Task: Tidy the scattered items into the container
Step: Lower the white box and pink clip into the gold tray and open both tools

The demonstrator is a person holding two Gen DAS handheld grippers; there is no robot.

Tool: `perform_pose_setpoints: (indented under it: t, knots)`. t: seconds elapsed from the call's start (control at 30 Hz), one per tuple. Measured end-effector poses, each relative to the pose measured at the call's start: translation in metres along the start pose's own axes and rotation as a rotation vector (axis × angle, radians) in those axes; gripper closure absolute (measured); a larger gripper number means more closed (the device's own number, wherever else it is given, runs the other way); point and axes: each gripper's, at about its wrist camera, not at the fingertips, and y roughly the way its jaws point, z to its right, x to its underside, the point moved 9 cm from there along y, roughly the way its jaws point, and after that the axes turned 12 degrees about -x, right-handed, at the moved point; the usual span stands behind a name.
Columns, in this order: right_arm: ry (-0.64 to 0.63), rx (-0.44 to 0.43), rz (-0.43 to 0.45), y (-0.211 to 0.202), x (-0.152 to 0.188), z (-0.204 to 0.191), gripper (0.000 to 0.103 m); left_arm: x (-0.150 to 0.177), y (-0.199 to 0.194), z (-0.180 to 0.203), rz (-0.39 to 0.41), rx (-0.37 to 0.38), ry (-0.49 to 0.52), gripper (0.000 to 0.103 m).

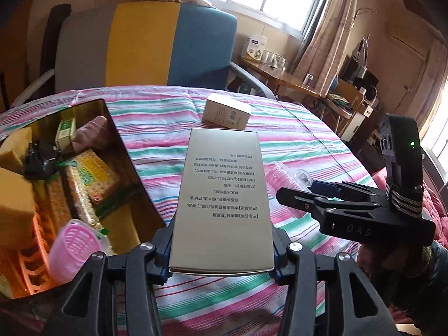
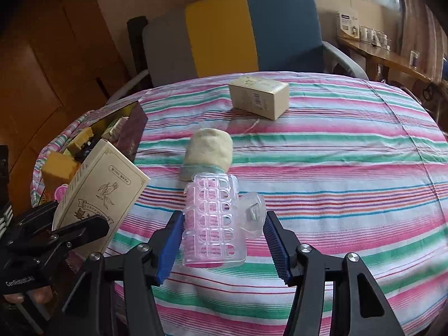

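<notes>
Left gripper (image 1: 221, 254) clamped the tall box (image 1: 221, 196) beside the container (image 1: 70, 173); right gripper (image 2: 224, 240) pinched the hair roller (image 2: 214, 221), whose side clip risked slipping out.

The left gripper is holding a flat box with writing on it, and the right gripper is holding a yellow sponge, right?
Not quite. The left gripper does hold the flat box, but the right gripper holds a clear pink hair roller, not a yellow sponge. The right wrist view shows this.

"DAS" on right hand-held gripper (image 1: 296, 193); "GenRobot.AI" on left hand-held gripper (image 2: 81, 232)
</notes>
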Motion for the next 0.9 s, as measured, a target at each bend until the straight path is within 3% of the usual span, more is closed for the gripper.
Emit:
perform_pose_setpoints:
  t: [0.3,0.47,0.57,0.67,0.9]
  knots:
    - [-0.144,-0.137,-0.015,0.040,-0.041,-0.093,0.045,-0.038,-0.025,-0.114,0.097,-0.203,-0.149,0.052]
    - [-0.183,-0.201,-0.024,0.074,-0.067,-0.142,0.045,-0.060,-0.016,-0.169,0.092,-0.311,-0.163,0.052]
    - [-0.173,-0.236,-0.037,0.098,-0.080,-0.165,0.044,-0.066,-0.007,-0.190,0.069,-0.337,-0.185,0.051]
    - [-0.154,-0.259,-0.061,0.117,-0.083,-0.180,0.043,-0.066,-0.009,-0.203,0.078,-0.337,-0.221,0.042]
    - [-0.139,-0.263,-0.080,0.117,-0.065,-0.175,0.040,-0.053,-0.021,-0.196,0.099,-0.330,-0.265,0.039]
